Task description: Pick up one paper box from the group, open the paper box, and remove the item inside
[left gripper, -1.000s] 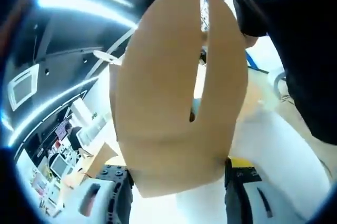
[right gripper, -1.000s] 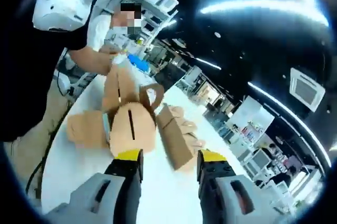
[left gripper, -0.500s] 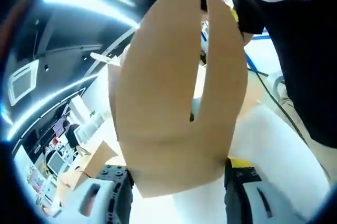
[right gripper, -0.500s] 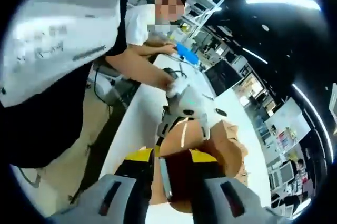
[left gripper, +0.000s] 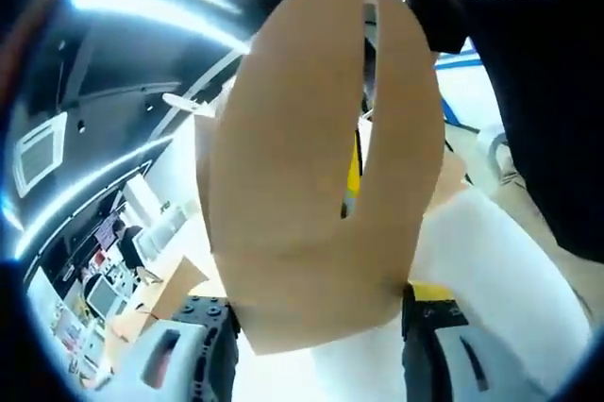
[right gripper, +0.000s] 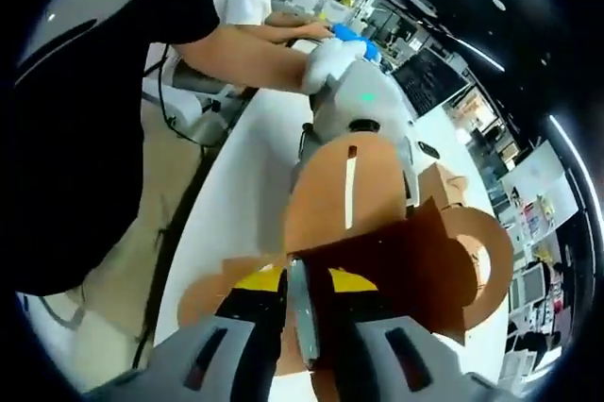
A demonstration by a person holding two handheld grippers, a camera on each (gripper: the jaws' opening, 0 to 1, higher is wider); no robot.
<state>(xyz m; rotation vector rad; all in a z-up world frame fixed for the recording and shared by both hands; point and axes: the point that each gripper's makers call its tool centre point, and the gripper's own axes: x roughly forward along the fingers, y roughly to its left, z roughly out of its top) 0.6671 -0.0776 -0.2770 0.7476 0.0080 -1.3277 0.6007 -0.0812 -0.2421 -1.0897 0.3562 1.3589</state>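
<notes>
The kraft paper box (left gripper: 321, 175) is held up off the white table (right gripper: 255, 166), between the 2 grippers. In the left gripper view it fills the middle: a rounded cardboard flap with a long slot, rising from between the left gripper (left gripper: 316, 326) jaws, which stand wide apart at the box's lower edges and appear to clamp it. In the right gripper view the right gripper (right gripper: 304, 303) has its jaws drawn narrow on a thin edge of a dark brown flap (right gripper: 406, 270), with a ring-shaped handle tab (right gripper: 481, 256) beside it. More boxes (right gripper: 439, 185) lie on the table beyond.

The box looks light and thin, stiff along folds but easily creased or torn. Flap edges near a fold seem the safest hold; the slotted handle would likely rip under a hard pull.
</notes>
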